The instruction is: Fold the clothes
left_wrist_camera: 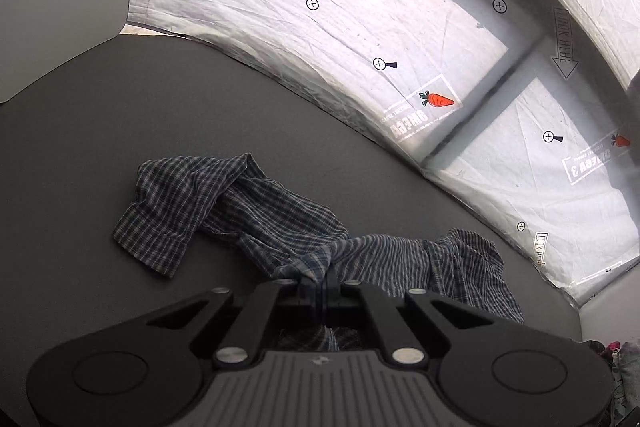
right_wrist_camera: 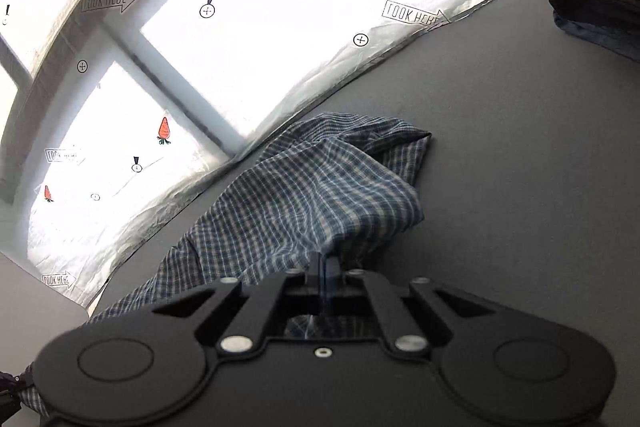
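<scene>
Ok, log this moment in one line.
left gripper: shut on checked shirt | right gripper: shut on shirt | table: shirt crumpled, unfolded

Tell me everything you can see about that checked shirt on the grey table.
The checked shirt is thin woven cloth in a small dark blue and white check. It lies crumpled and unfolded on the grey table, near the printed white sheet along the far edge. One sleeve with its cuff lies flat to the side. The left gripper and the right gripper each pinch a bunch of its fabric, lifting it into ridges.
</scene>
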`<move>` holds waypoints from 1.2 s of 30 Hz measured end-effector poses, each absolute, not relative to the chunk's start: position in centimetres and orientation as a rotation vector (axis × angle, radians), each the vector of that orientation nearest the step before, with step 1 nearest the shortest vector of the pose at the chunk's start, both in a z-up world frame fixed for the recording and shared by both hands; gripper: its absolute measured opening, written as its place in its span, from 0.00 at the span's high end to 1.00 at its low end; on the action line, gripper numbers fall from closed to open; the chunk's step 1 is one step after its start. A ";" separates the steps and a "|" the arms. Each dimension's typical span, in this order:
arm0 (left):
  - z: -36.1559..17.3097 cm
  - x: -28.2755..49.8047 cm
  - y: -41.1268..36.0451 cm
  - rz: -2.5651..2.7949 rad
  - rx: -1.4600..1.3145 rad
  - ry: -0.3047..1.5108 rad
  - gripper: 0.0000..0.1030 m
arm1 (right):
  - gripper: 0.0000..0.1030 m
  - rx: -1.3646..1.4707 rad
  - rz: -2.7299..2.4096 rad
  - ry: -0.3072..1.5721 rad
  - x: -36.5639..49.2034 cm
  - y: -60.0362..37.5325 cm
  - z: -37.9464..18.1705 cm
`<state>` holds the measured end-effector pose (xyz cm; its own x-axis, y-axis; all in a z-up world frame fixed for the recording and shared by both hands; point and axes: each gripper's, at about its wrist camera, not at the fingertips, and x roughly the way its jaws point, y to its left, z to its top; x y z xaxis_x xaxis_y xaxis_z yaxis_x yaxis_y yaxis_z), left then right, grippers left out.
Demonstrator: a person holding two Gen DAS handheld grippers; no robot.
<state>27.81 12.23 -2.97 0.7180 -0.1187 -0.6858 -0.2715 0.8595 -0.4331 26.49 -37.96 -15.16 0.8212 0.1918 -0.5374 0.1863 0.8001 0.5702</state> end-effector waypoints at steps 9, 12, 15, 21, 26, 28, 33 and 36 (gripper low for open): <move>2.0 25.0 12.6 0.024 -0.530 0.727 0.97 | 0.99 0.640 0.009 0.422 15.7 -39.0 -1.1; -1.6 25.1 11.4 0.069 -0.438 0.880 0.96 | 0.99 0.540 -0.077 0.575 15.5 -37.9 -3.3; -7.0 25.2 9.8 0.130 -0.279 1.091 0.91 | 0.97 0.405 -0.208 0.833 16.5 -36.3 -8.8; -10.1 24.3 9.0 0.139 -0.248 1.161 0.74 | 0.72 0.376 -0.214 0.908 16.6 -35.8 -12.3; -8.3 25.8 8.8 0.147 -0.269 1.038 0.57 | 0.53 0.322 -0.193 0.819 19.3 -36.4 -10.6; -7.3 26.5 8.4 0.168 -0.237 0.966 0.40 | 0.48 0.299 -0.158 0.795 21.0 -36.2 -10.2; -6.9 29.4 8.6 0.172 -0.289 0.882 0.06 | 0.18 0.249 -0.045 0.747 26.3 -34.5 -10.2; -8.4 31.8 8.8 0.187 -0.338 0.913 0.02 | 0.13 0.206 0.008 0.738 30.0 -33.3 -10.8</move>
<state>31.82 8.82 -8.45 0.6000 0.0153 -0.7998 -0.2997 0.9313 -0.2070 30.04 -33.26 -10.85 0.7408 0.0800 -0.6669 0.0648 0.9798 0.1894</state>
